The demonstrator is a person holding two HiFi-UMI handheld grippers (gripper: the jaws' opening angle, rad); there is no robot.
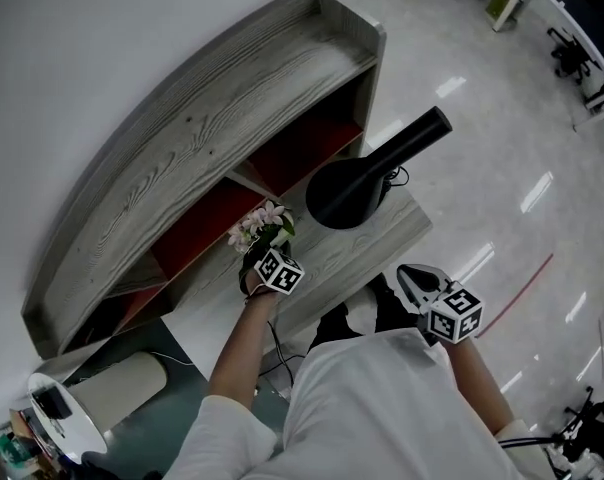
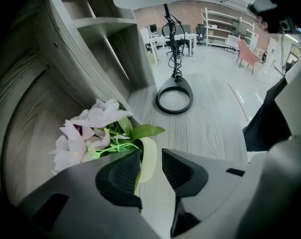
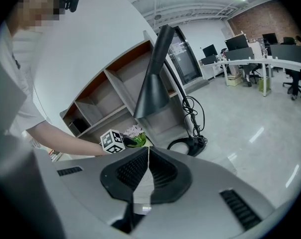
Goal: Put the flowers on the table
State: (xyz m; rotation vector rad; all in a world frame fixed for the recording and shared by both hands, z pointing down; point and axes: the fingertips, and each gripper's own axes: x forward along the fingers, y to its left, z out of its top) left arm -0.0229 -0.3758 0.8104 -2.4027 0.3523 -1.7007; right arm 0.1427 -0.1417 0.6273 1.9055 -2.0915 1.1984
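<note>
A small bunch of pale pink flowers [image 1: 262, 225] with green leaves lies on the grey wood-grain table [image 1: 387, 233], close against the foot of the shelf unit. My left gripper [image 1: 255, 255] points steeply down at its stem end. In the left gripper view the flowers [image 2: 93, 128] lie just ahead, and a pale green leaf [image 2: 149, 156] shows in the gap of my left gripper [image 2: 151, 166], whose jaws stand apart without pressing on it. My right gripper [image 1: 414, 276] hangs off the table's front edge, shut and empty [image 3: 148, 158]. From there the flowers [image 3: 134, 132] show beside the left gripper's marker cube [image 3: 112, 141].
A black desk lamp [image 1: 367, 173] stands on the table right of the flowers, its ring base [image 2: 174, 96] and cable behind them. A tall grey shelf unit [image 1: 202, 138] with red-backed compartments borders the table on the left. Shiny floor and office desks lie beyond.
</note>
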